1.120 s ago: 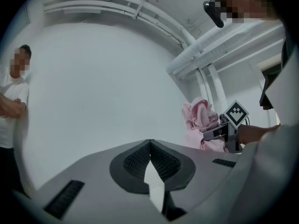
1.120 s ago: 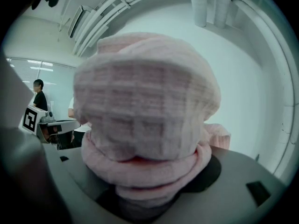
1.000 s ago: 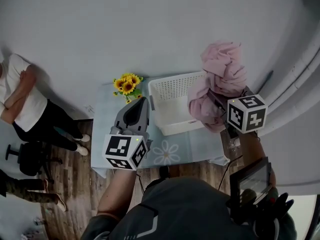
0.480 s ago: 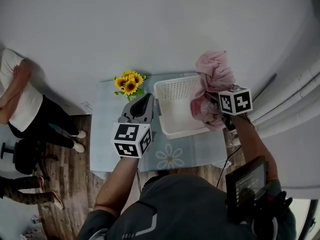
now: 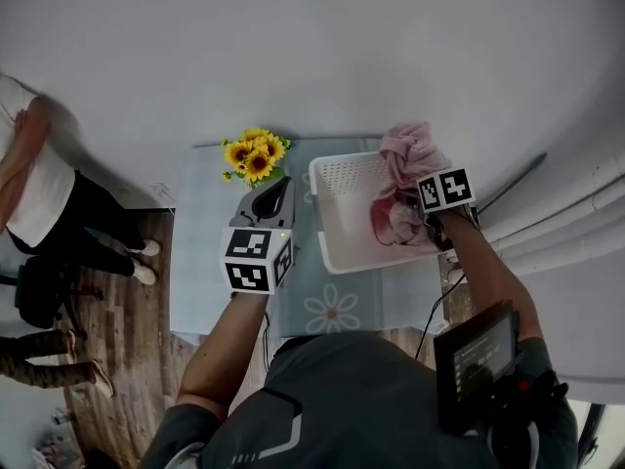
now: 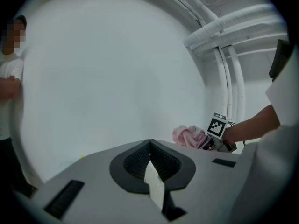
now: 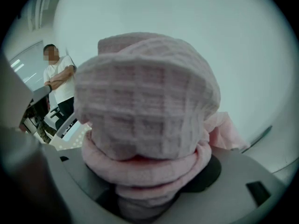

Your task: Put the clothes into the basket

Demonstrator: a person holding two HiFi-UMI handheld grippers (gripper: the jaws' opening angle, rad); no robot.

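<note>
My left gripper (image 5: 277,191) hangs over the table (image 5: 210,291), jaws together on nothing. My right gripper (image 5: 418,221) is clamped wide on the pink clothes (image 5: 405,154), a thick bundle over the far right corner of the white basket (image 5: 371,262). Its lower folds look to be inside already. I judge only the release is left; I see no other garment on the table.

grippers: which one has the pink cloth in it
The right gripper: its jaws clamp the bunched pink cloth over the basket. The left gripper, by the sunflowers, has its jaws together and no cloth.
</note>
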